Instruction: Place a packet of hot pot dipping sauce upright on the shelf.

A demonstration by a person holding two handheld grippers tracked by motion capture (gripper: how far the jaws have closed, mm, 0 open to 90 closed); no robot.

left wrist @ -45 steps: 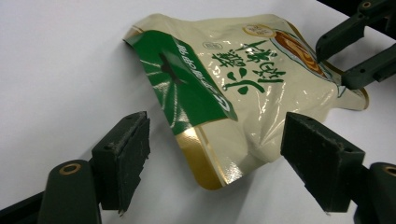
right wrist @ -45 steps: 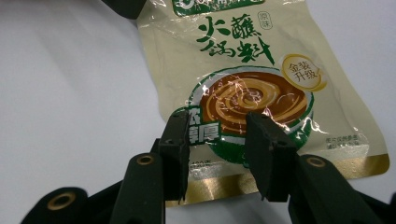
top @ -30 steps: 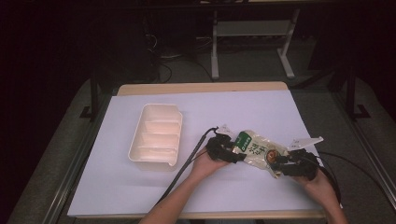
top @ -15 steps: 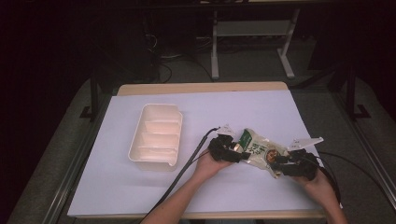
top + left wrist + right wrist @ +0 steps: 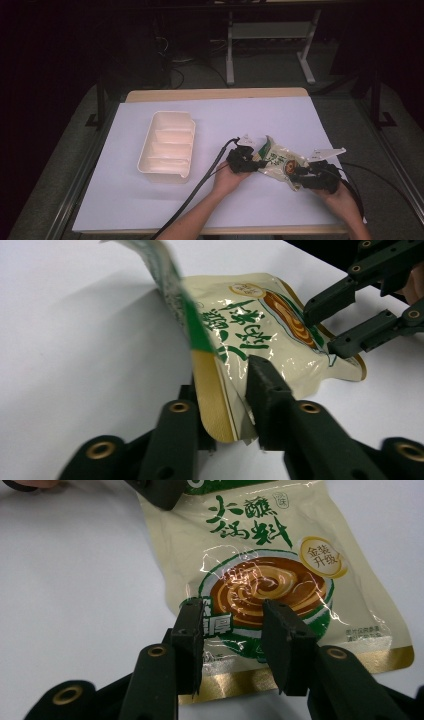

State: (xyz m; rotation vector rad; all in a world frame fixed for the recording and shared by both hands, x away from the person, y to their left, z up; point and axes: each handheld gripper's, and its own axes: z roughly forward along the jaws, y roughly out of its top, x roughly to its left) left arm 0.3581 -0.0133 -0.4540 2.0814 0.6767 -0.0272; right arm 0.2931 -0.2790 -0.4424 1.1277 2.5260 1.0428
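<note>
A cream and green sauce pouch (image 5: 280, 161) lies on the white table cover at the front right. My left gripper (image 5: 255, 164) is at its left end. In the left gripper view the jaws have just been closing and my left gripper (image 5: 225, 385) now pinches the pouch's (image 5: 240, 325) gold corner, which curls upward. My right gripper (image 5: 298, 175) is at the other end. In the right gripper view my right gripper (image 5: 232, 610) stands open over the printed face of the pouch (image 5: 260, 540), with its fingertips (image 5: 192, 615) above the bottom seam. The right gripper (image 5: 325, 325) also appears beyond the pouch in the left gripper view.
A cream divided tray (image 5: 172, 114) sits left of centre on the table. A black cable (image 5: 200, 185) trails from the left gripper toward the front edge. Both forearms come in from the bottom. Dark floor and metal stands lie beyond the table.
The left gripper's jaws have come together on the pouch's left end. Both hands and the pouch stay in about the same place.
</note>
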